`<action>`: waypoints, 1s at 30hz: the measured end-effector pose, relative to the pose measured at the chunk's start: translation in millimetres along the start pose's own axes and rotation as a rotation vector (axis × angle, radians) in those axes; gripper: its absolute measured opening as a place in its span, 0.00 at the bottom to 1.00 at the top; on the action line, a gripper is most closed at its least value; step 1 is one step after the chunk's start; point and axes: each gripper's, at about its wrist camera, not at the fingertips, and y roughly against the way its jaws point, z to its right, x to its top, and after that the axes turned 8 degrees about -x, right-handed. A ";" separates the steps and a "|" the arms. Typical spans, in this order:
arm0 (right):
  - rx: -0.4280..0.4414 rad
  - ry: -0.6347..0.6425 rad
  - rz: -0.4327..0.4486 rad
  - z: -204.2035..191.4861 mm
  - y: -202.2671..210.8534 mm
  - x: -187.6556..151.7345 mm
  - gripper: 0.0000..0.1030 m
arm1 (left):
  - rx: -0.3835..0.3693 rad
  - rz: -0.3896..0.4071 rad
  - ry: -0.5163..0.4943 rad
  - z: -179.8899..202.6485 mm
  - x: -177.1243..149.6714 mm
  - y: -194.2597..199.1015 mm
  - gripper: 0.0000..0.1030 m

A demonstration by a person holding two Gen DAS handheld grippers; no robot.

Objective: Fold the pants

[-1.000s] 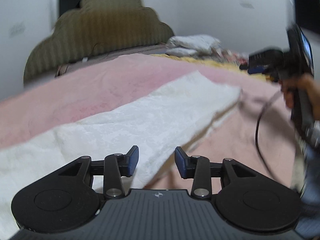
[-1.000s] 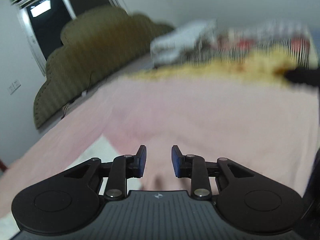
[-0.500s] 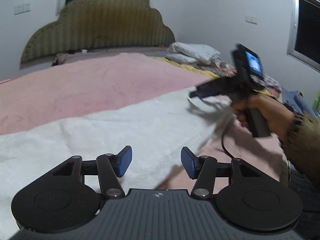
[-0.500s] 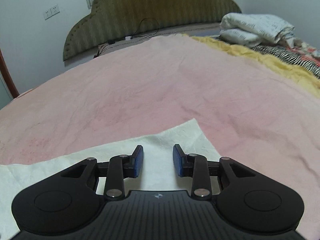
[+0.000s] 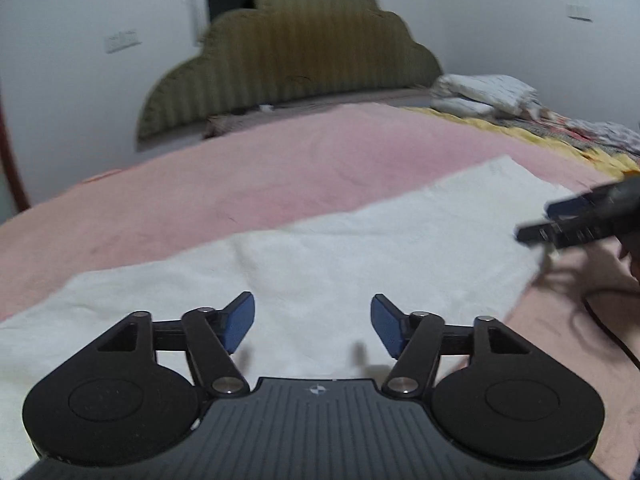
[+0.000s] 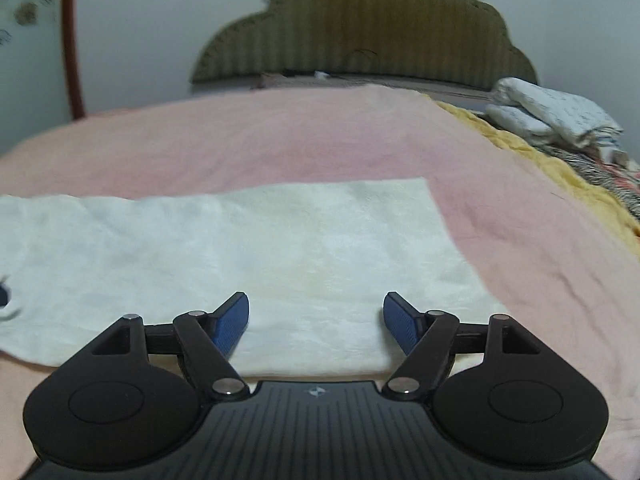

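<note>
The white pants lie flat as a long strip on the pink bedspread; they also show in the right wrist view. My left gripper is open and empty, low over the near edge of the pants. My right gripper is open wide and empty, just above the near edge of the pants close to their right end. The right gripper also shows, blurred, at the right of the left wrist view, over the pants' right end.
An olive scalloped headboard stands at the far end of the bed. Folded white bedding and a yellow blanket lie along the right side. A black cable trails over the bedspread at the right.
Both grippers have opened wider. The right gripper has swung from the far right to over the pants' right end. The left gripper has turned to face the pants squarely.
</note>
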 end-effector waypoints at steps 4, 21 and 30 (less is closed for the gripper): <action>-0.046 0.041 0.032 -5.6 -6.3 -14.1 0.93 | 0.118 -0.031 0.078 -31.9 -3.7 14.3 0.69; -0.028 -0.008 0.025 1.3 -4.9 -13.7 0.96 | 0.847 -0.012 0.547 -264.6 -111.4 181.3 0.65; -0.037 -0.006 0.029 -0.1 -3.6 -14.1 0.96 | 0.591 0.118 0.938 -266.9 -125.9 235.4 0.54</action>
